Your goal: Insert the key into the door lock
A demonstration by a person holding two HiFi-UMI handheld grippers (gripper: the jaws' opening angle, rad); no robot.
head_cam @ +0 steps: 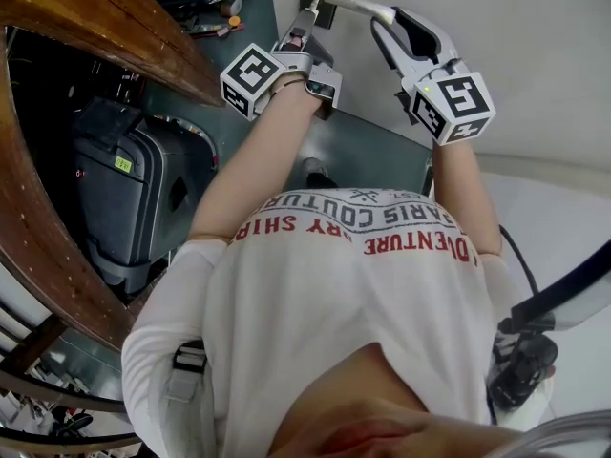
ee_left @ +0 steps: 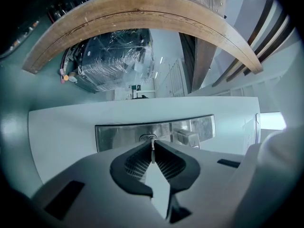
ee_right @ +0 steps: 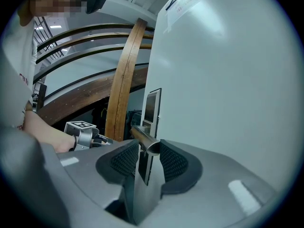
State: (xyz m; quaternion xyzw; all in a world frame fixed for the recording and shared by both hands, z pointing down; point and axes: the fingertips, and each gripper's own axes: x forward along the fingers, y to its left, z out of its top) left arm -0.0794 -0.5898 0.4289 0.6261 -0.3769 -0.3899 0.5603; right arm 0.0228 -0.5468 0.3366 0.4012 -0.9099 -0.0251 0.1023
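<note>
My left gripper point(head_cam: 305, 22) is shut on a thin metal key point(ee_left: 152, 155), seen edge-on between the pads. The key's tip meets the keyhole point(ee_left: 148, 137) in the steel lock plate point(ee_left: 118, 136); how deep it sits I cannot tell. My right gripper point(head_cam: 389, 19) is shut on the end of the silver door handle point(head_cam: 358, 3). In the right gripper view the handle point(ee_right: 142, 136) fills the gap between the ribbed pads, and the lock plate point(ee_right: 152, 106) stands on the door's edge behind it. The left gripper point(ee_right: 105, 140) shows there, beside the handle.
The white door point(head_cam: 516, 36) fills the right side. A curved wooden stair rail point(head_cam: 48, 208) runs down the left, with a dark grey case point(head_cam: 134, 189) beneath it. A plastic-wrapped object point(ee_left: 114, 56) stands beyond the door. A black cable point(head_cam: 520, 265) hangs at my right side.
</note>
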